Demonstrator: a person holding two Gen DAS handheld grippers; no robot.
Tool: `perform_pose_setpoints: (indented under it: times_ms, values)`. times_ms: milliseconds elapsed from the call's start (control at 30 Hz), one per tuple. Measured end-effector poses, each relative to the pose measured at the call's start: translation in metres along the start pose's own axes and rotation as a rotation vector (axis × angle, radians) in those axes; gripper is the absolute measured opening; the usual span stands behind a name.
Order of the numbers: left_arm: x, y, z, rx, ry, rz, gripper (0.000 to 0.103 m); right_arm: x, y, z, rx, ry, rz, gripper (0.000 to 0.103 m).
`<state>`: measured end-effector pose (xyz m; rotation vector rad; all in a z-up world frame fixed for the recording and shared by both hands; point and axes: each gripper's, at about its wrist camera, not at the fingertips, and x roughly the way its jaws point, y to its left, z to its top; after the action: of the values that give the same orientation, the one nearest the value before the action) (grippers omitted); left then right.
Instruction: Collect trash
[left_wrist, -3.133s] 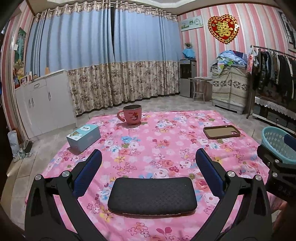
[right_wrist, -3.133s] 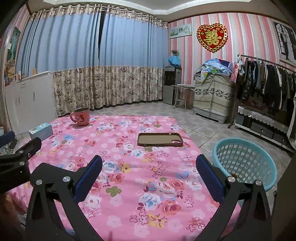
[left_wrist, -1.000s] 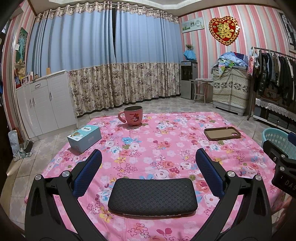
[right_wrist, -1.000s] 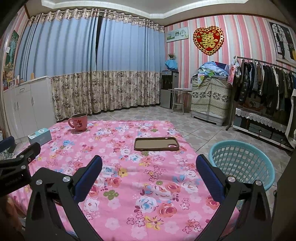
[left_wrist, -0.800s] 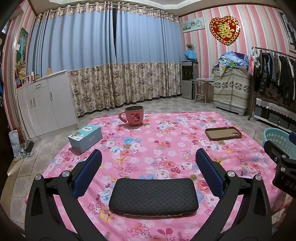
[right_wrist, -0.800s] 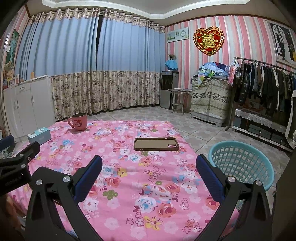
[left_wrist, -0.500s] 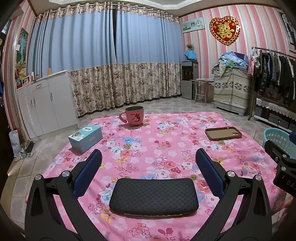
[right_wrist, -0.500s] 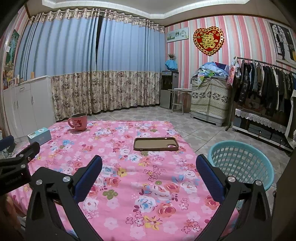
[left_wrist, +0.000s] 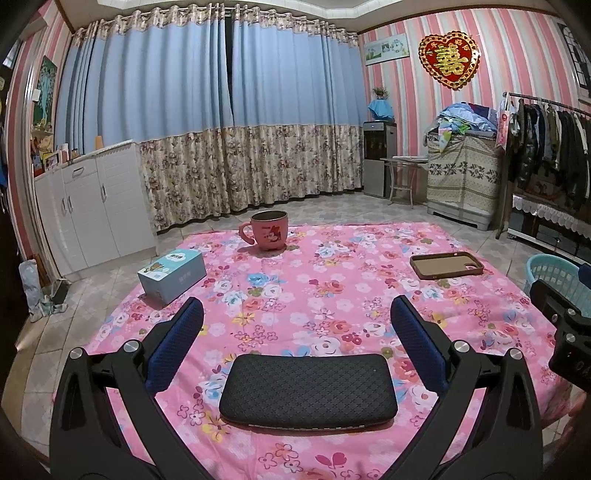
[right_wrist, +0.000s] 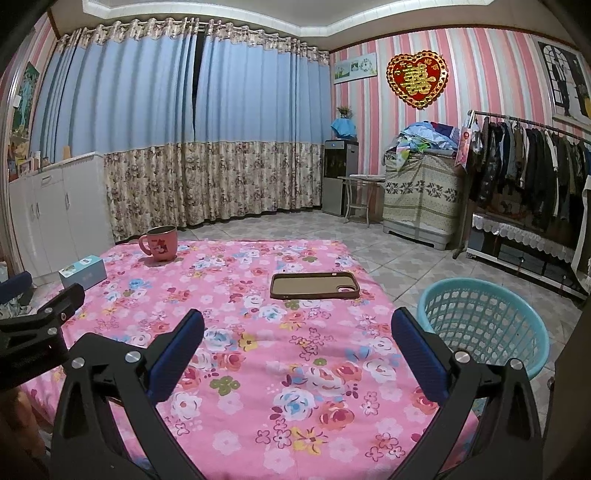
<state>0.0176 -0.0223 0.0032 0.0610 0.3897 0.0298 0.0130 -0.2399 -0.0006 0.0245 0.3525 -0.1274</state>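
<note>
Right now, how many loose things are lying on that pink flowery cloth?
4: a pink mug at the far edge, a blue box at the left edge, a brown phone case on the right, a black pad nearest. None seems hidden.

Your right gripper (right_wrist: 297, 334) hovers over the pink floral cloth (right_wrist: 258, 369), jaws spread wide, nothing between the blue pads (right_wrist: 177, 350). Brown phone case (right_wrist: 314, 286) lies flat at 12 o'clock, just beyond the pads. Pink mug (right_wrist: 159, 243) upright at 10 o'clock near the far edge, blue tissue box (right_wrist: 83, 272) at 9 to 10. Teal basket (right_wrist: 484, 325) sits on the floor at 3 o'clock, beside the cloth's edge. Your left gripper (right_wrist: 33, 325) pokes in at 9 o'clock.
</note>
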Motion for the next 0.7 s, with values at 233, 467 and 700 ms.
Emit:
perform_pose_setpoints:
  times_ms: [233,467,700]
  values:
    - [0.0,0.0028,0.0015,-0.012,0.003,0.0,0.098,-0.0004,0.0,-0.001,-0.001,0.004,-0.002,0.099]
    - [0.0009,0.0031,0.0005,-0.014,0.001,-0.001,0.098,-0.0008,0.0009,-0.0009,-0.004,0.0,-0.005,0.099]
    - [0.0013,0.0034,0.0004,-0.012,0.001,0.0,0.098,-0.0008,0.0016,-0.0007,-0.006,0.0,-0.004,0.099]
